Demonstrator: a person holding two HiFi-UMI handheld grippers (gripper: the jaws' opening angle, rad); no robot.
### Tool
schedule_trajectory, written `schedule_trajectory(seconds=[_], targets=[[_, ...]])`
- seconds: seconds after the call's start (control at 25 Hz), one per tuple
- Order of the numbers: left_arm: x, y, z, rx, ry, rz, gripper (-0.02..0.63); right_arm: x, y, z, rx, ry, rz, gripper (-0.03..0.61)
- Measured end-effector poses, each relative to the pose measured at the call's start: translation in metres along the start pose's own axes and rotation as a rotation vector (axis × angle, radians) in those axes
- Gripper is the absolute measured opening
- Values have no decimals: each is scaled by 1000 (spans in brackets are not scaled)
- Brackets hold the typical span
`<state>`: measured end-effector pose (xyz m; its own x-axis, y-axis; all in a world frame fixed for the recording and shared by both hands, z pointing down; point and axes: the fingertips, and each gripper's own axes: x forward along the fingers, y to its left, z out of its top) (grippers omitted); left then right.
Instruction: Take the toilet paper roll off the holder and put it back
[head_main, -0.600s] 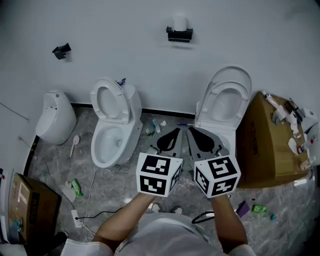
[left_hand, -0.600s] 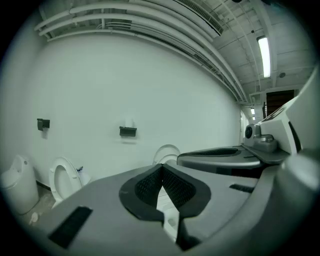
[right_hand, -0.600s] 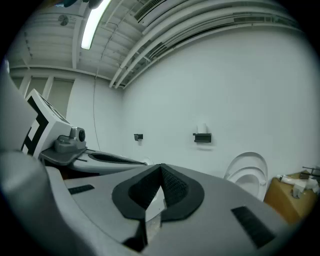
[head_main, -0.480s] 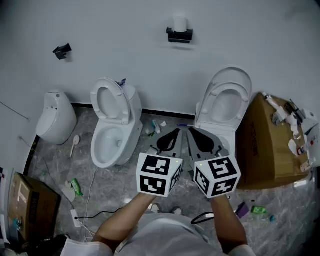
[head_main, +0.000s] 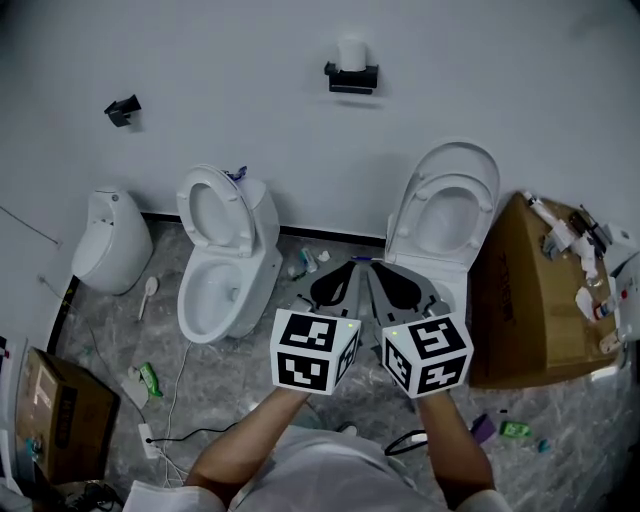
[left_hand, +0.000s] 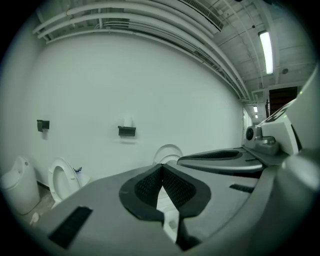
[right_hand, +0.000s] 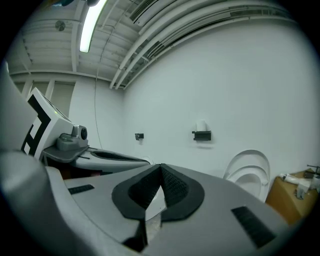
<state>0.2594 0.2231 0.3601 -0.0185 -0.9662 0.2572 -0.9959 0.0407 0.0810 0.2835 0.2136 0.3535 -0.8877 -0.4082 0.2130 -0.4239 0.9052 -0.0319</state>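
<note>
A pale wall (head_main: 500, 90) fills the upper half of the head view, and a grey marbled floor (head_main: 230, 385) fills the lower half. Two white toilets stand against the wall with their lids raised. The right-hand toilet (head_main: 447, 210) is at 1 o'clock from the grippers and the left-hand toilet (head_main: 225, 260) at 10 o'clock. A large cardboard box (head_main: 520, 310) lies at 3 o'clock, just beside the right-hand toilet, with small bottles and tubes (head_main: 580, 240) scattered on its top. A white urinal (head_main: 110, 240) sits at 9 o'clock, beyond the left-hand toilet. A smaller brown box (head_main: 55, 410) is at 8 o'clock, by the frame's edge.

The two grippers are held side by side low in the middle, and both point toward 12 o'clock. The jaws of the left gripper (left_hand: 161, 167) are closed, with the ribbed pads meeting at the tips and nothing between them. The jaws of the right gripper (right_hand: 160, 166) are likewise closed and empty. Each carries its marker cube nearest the person.

High on the wall at 12 o'clock, well apart from both grippers, a black holder (head_main: 352, 78) is fixed. The toilet paper roll (head_main: 351, 53) stands upright on it, untouched. A small black bracket (head_main: 122, 107) is on the wall at 10 o'clock.

Litter lies on the floor between the toilets. A green bottle (head_main: 150, 378) rests at 8 o'clock and a white cable (head_main: 180, 380) trails past it.
</note>
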Motion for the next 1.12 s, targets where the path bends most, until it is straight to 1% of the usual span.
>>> schedule_trajectory(seconds=[0.16,0.32,0.72,0.96,1.12], targets=[[18,4,3,3,5,-10,5,12,-14,4,7,-6,-7,2],[39,25,6,3,7,-24,4,39,-24,8,4,-5,-21,2],[102,114,37,-2,7,-60,4,145,-40,35,8,9,-56,2],[124,161,49,-12,7,-99,5,194,-38,48,7,21,-92,2],[135,184,58,-11,3,-134,5,220,-39,58,4,23,-129,2]])
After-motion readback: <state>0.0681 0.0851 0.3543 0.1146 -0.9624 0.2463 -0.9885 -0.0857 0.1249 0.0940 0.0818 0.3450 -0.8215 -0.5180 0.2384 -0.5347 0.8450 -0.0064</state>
